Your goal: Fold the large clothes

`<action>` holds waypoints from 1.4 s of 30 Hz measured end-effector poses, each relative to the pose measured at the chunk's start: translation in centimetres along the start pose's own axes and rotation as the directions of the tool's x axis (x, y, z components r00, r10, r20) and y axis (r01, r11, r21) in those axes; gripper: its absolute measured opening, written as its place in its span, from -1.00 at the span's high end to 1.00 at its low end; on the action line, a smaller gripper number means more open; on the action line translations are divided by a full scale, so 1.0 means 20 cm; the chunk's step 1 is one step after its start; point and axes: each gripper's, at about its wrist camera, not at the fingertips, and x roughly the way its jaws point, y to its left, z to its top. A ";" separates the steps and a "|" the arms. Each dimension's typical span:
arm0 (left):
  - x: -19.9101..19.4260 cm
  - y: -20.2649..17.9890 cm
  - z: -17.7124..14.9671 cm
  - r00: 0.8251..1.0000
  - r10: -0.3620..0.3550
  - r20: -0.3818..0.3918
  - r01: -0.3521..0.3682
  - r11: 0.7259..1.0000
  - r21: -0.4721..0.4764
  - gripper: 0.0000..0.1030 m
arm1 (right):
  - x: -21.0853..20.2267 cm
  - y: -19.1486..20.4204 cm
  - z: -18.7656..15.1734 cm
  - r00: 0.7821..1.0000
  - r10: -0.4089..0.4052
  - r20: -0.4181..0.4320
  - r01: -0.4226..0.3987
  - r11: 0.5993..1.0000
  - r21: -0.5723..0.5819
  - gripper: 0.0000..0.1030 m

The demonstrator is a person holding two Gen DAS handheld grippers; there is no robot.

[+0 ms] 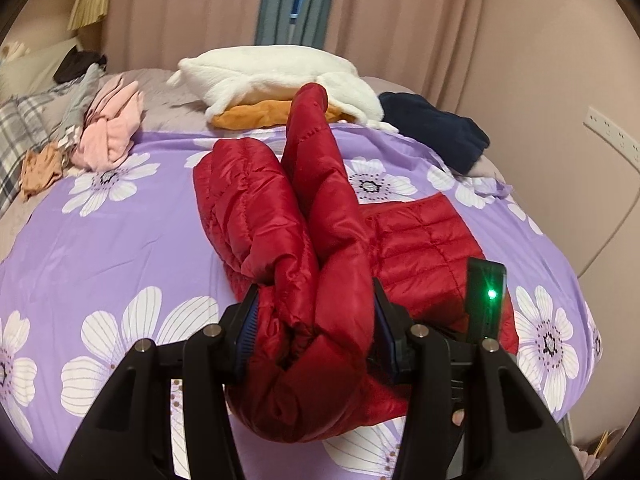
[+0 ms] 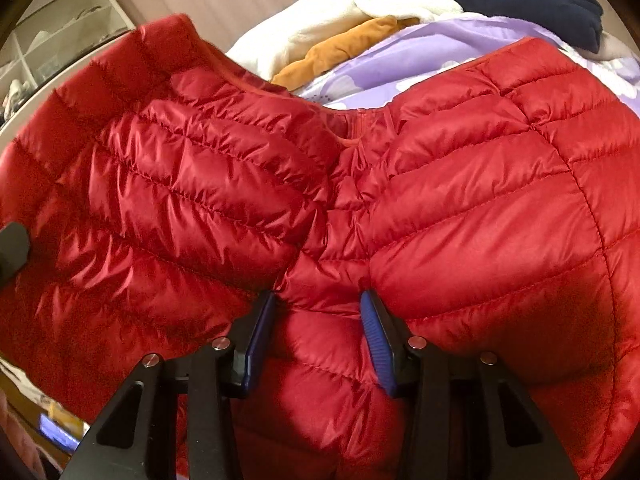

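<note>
Left wrist view: above bed [image 1: 120,248], facing curtains. Right wrist view: close against red jacket [image 2: 480,220]; both share it.

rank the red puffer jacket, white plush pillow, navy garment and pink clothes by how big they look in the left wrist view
1. red puffer jacket, though it is nearest the camera
2. white plush pillow
3. navy garment and pink clothes look alike, so unranked

The jacket [image 1: 304,216] lies mid-bed on the sheet [image 1: 120,248], folded clothes [image 1: 108,136] to its left, pillow [image 1: 272,76] behind.
</note>
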 end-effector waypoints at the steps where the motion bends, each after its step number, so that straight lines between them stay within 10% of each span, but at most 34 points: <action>1: 0.00 -0.02 0.00 1.000 -0.001 -0.002 0.001 1.000 0.013 0.06 | 0.00 -0.01 0.00 1.000 0.005 -0.001 -0.005 1.000 0.004 0.15; 11: 0.05 -0.18 0.03 1.000 -0.014 -0.027 0.016 0.997 0.081 0.06 | -0.19 -0.08 0.05 0.995 0.088 0.038 -0.091 0.993 0.071 0.15; 25: 0.12 -0.41 -0.02 0.997 -0.049 -0.066 0.061 0.979 0.193 0.06 | -0.63 -0.32 -0.05 0.957 -0.225 0.182 0.208 0.972 0.108 0.16; 34: 0.28 -0.58 -0.14 0.981 -0.089 -0.172 0.139 0.942 0.305 0.04 | -0.55 -0.47 -0.12 0.979 -0.164 0.124 0.136 0.968 0.212 0.16; 42: 0.37 -0.64 -0.21 0.966 -0.113 -0.234 0.194 0.914 0.357 -0.05 | -0.73 -0.63 -0.22 0.968 0.040 0.247 -0.134 0.915 0.380 0.11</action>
